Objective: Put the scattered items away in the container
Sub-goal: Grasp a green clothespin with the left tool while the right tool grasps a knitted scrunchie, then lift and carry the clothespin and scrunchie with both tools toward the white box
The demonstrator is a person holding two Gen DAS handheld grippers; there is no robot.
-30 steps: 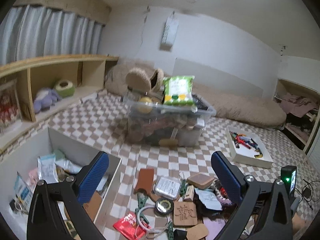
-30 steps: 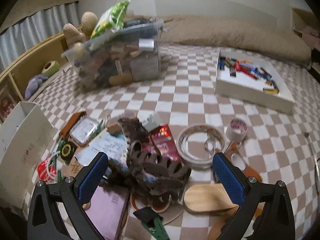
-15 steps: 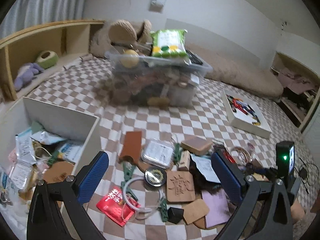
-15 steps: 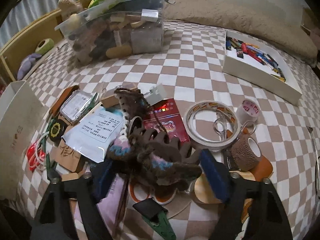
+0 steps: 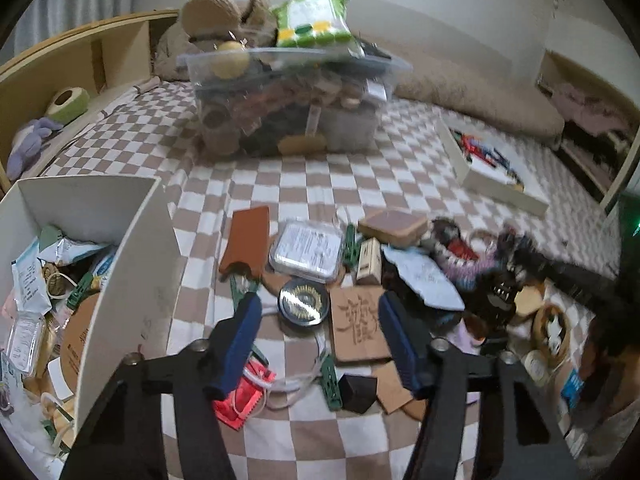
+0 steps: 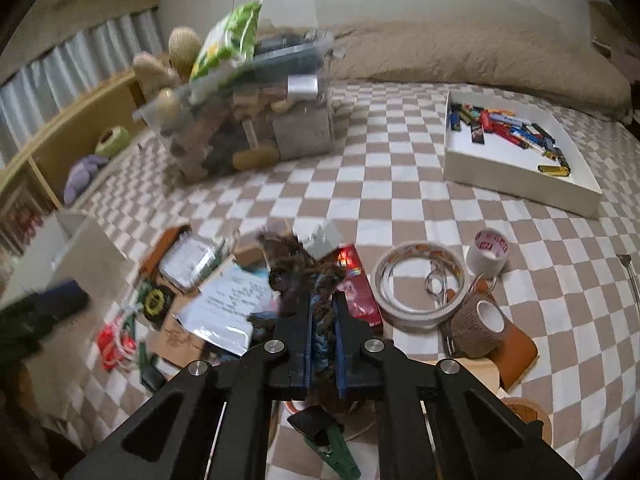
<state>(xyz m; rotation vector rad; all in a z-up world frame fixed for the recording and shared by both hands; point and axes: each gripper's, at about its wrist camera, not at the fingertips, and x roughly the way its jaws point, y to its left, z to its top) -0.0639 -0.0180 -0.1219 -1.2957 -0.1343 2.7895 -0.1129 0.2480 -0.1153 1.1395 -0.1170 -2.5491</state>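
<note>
The scattered pile lies on the checkered mat. My left gripper (image 5: 319,302) hovers low over it with its jaws closing. A round black tin (image 5: 304,302) and a loop of white cord (image 5: 298,390) lie between the blue pads (image 5: 240,340), which touch nothing. A carved cardboard tile (image 5: 358,322) sits beside the tin. The white box (image 5: 120,280), holding packets and a green clip, stands to the left. My right gripper (image 6: 323,300) is shut on a brown and blue knitted piece (image 6: 296,276), above a white paper packet (image 6: 232,304) and a red packet (image 6: 358,296).
A clear bin (image 5: 288,112) heaped with items stands behind the pile. A white tray (image 6: 520,156) of small colourful items lies at the right. Tape rolls (image 6: 420,284) and a brown bandage roll (image 6: 476,324) lie near my right gripper. Wooden shelves (image 5: 80,64) line the left.
My left gripper dropped toward the pile and its jaws narrowed. My right gripper went from wide open to shut on the knitted piece.
</note>
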